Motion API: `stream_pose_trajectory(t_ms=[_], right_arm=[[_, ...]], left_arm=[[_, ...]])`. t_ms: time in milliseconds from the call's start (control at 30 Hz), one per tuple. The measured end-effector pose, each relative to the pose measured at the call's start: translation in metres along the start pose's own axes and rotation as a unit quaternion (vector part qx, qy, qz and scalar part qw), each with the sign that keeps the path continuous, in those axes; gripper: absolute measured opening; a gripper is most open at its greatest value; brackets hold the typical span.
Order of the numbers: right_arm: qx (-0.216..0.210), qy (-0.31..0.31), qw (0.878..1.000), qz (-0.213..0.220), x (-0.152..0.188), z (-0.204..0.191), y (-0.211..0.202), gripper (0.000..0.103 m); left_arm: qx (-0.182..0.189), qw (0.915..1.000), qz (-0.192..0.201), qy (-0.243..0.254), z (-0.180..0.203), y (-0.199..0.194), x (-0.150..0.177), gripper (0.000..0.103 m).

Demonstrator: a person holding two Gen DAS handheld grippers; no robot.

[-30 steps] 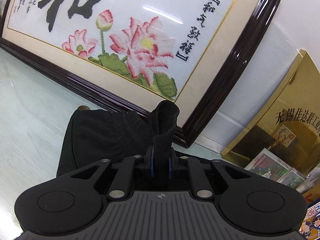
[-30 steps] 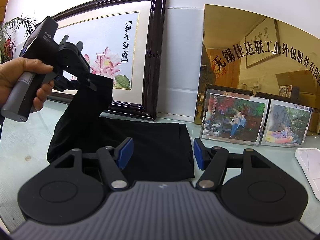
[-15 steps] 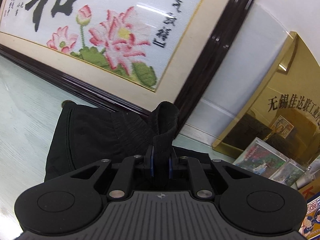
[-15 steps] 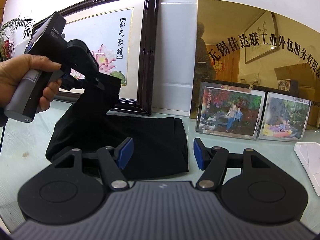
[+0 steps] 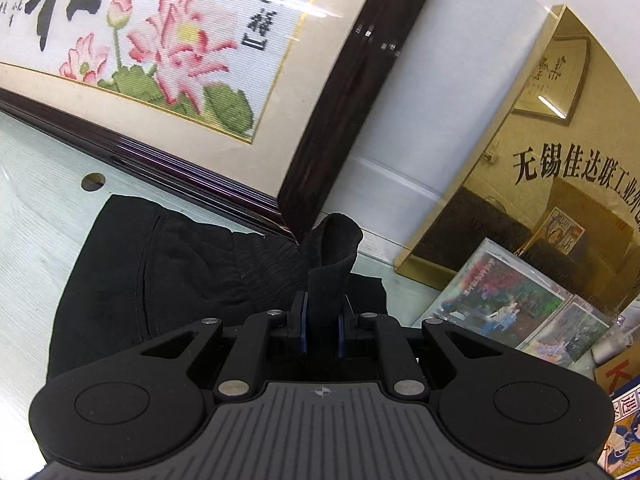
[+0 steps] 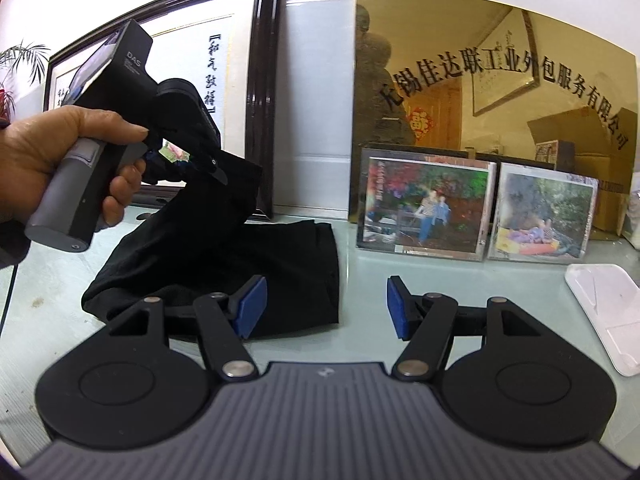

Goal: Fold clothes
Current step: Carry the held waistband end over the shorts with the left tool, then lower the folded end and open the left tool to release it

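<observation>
A black garment [image 6: 256,264] lies partly folded on the pale glass-topped table [image 6: 440,292]. My left gripper [image 5: 322,326] is shut on a bunched elastic edge of the black garment [image 5: 176,276], lifting that part above the rest. In the right wrist view a hand [image 6: 68,148] holds the left gripper [image 6: 218,172] up at the left, the cloth hanging from it. My right gripper [image 6: 322,306] stands open low over the table, its left blue pad above the garment's near right corner, nothing between its fingers.
A dark-framed lotus embroidery [image 5: 168,52] leans on the wall behind the garment. A gold plaque [image 6: 492,88] and two framed photos [image 6: 424,208] stand to the right. A white tray [image 6: 608,304] lies at the far right. A small round hole [image 5: 93,182] marks the tabletop.
The left gripper has carried the lifted cloth edge rightward over the flat part. The right gripper shifted slightly, staying open.
</observation>
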State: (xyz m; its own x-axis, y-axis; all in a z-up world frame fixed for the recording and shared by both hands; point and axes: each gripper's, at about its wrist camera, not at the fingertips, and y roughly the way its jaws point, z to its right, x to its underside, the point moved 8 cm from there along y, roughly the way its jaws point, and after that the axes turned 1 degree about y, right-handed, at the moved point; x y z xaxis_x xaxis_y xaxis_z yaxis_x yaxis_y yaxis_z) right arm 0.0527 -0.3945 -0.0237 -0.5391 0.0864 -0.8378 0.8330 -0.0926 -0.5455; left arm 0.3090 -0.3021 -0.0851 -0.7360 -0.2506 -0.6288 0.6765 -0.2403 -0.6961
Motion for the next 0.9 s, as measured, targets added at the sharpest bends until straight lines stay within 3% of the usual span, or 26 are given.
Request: stream_pose_trajectory(t_ms=[367,767,833,900], right_arm=[[0.016,0.02,1.0,-0.01,0.019,0.023,-0.01,0.065],[0.03,0.035,0.999,-0.017,0.034,0.036,-0.021,0.065],[0.033,0.037,0.999,-0.017,0.036,0.038,-0.023,0.065],[0.035,0.038,0.999,-0.016,0.036,0.04,-0.025,0.065]], left_arm=[[-0.004,0.9997,0.025,0.008,0.029,-0.003,0.006,0.013],[-0.004,0.9964,-0.042,0.073,0.06,0.046,0.056,0.018],[-0.003,0.9954,-0.048,0.083,0.063,0.049,0.064,0.021],[0.007,0.9944,-0.05,0.093,0.069,0.048,0.069,0.039]])
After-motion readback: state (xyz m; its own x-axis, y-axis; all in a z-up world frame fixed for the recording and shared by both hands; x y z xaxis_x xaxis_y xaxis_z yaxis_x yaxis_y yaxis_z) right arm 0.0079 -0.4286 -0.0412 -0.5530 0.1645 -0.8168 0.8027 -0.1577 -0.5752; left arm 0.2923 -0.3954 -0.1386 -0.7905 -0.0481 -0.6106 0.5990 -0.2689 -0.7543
